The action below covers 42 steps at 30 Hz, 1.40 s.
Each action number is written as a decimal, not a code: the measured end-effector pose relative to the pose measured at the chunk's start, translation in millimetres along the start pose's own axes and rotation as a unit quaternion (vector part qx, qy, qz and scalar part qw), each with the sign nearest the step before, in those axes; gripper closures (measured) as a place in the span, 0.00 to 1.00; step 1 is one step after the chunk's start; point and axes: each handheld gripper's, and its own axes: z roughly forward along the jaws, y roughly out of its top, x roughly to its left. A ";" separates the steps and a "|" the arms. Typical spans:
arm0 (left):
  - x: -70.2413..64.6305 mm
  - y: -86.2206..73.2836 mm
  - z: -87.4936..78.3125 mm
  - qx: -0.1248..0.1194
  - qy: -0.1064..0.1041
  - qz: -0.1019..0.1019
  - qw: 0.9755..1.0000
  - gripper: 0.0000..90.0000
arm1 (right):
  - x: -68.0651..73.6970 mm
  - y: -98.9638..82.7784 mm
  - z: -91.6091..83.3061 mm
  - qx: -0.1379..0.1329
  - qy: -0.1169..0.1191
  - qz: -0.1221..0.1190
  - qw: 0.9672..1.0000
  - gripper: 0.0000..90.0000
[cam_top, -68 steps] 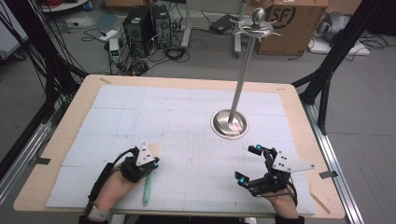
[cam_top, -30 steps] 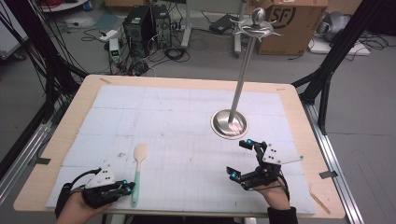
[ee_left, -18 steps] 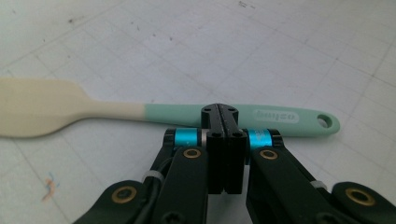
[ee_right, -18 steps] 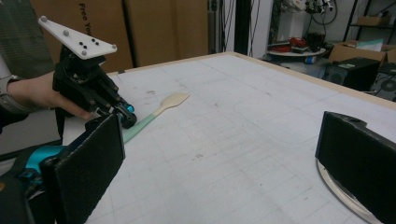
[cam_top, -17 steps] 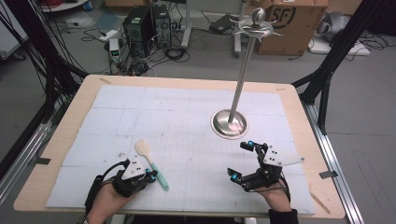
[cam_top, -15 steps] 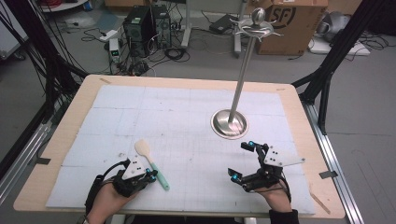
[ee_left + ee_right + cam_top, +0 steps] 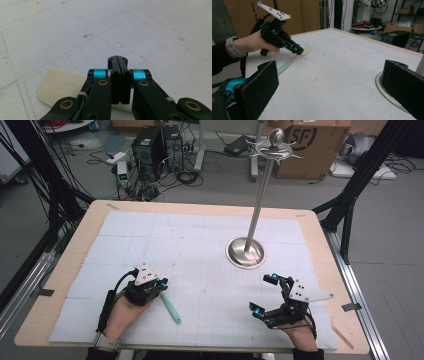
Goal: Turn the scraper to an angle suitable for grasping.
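Since the earlier frames, your left tongs [image 7: 161,283] have travelled from the near-left edge of the counter [image 7: 90,225] inward to the spatula [image 7: 171,302], and the spatula has swung from pointing straight away from you to lying at a slant; your right tongs [image 7: 264,295] have hardly moved.

High view: your left hand [image 7: 122,307] holds the left tongs low over the white mat [image 7: 200,240], their tip above the upper end of the spatula, whose green handle runs toward you and to the right. Your right hand [image 7: 300,332] rests near the front-right edge, with the right tongs spread wide and nothing between them. Beyond them, the stand [image 7: 245,251] rises from its round metal base.

Left gripper view: the left tongs [image 7: 119,60] are pressed together, pad against pad, clamping nothing. The spatula's cream blade [image 7: 60,86] lies flat on the mat just below and beside them; whether the tip touches it cannot be told.

Right gripper view: the right tongs [image 7: 332,85] stand wide apart and empty. Farther off, your left hand [image 7: 253,43] angles the left tongs [image 7: 298,50] down to the spatula [image 7: 294,59], at the neck where blade meets handle. The stand's base [image 7: 384,91] shows at the right.
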 end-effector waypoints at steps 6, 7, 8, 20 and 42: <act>-0.3 -1.3 8.1 0.005 0.006 0.018 1.000 1.00 | 2.9 0.1 -2.9 -0.001 0.000 -0.003 1.000 0.00; -0.3 -1.9 9.6 0.010 0.009 0.021 1.000 1.00 | 3.4 0.2 -3.7 -0.001 0.000 -0.001 1.000 0.00; -1.0 -2.6 11.8 0.016 0.016 0.031 0.999 1.00 | 3.4 0.3 -4.1 -0.001 0.000 -0.001 1.000 0.00; -0.1 -12.3 3.6 0.026 0.036 0.042 0.998 1.00 | 2.2 1.7 -4.7 -0.006 0.000 -0.001 1.000 0.00; -9.4 -36.9 -51.5 0.073 0.039 0.009 0.996 1.00 | 2.2 4.9 4.6 -0.003 0.011 -0.007 1.000 0.00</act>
